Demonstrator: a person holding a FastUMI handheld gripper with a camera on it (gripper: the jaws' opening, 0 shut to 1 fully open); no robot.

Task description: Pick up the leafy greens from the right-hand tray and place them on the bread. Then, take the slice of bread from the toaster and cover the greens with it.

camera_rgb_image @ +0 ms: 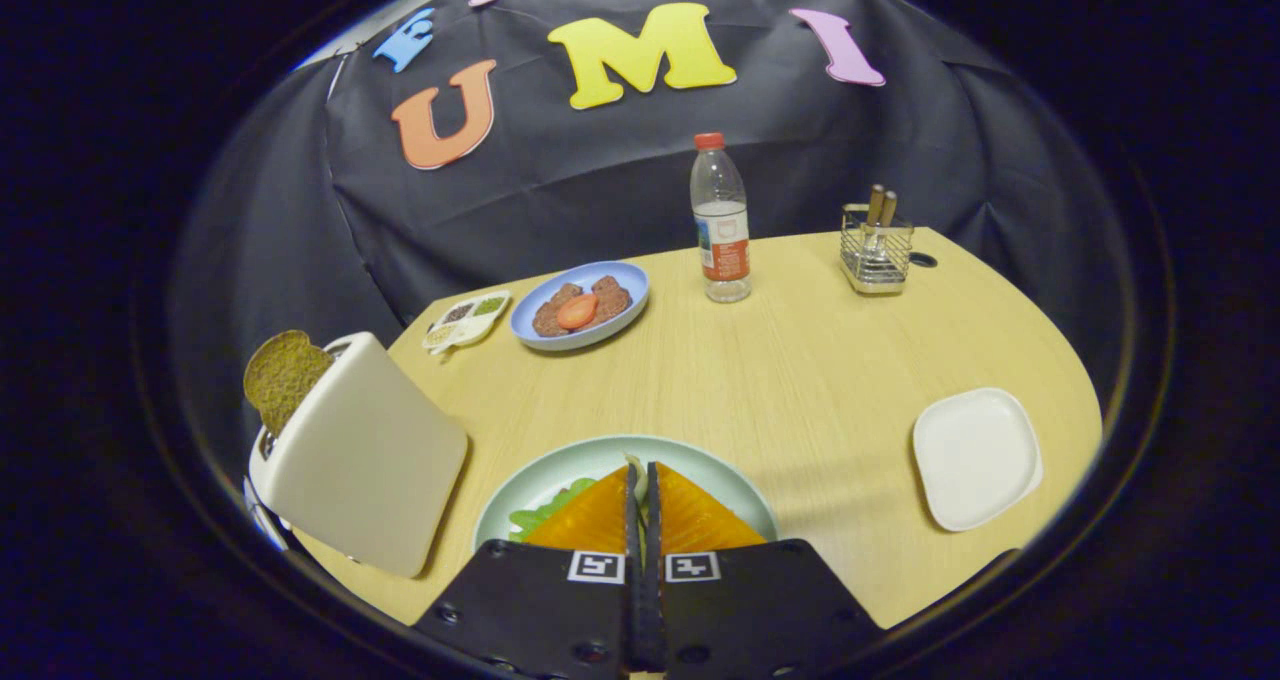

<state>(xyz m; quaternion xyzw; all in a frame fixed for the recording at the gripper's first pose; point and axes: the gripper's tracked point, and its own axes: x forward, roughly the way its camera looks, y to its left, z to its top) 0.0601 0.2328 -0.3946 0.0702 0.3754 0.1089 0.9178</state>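
While the fingers are pressed together over the pale green plate, leafy greens are seen at their nine o'clock. Brown bread is held upright in the toaster at ten o'clock.

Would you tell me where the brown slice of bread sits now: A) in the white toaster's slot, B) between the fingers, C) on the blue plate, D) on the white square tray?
A: the brown slice of bread stands up out of the white toaster, off to the side of the closed fingers.

Staged kitchen booth, black cloth wall, wooden table, toaster, plates, water bottle
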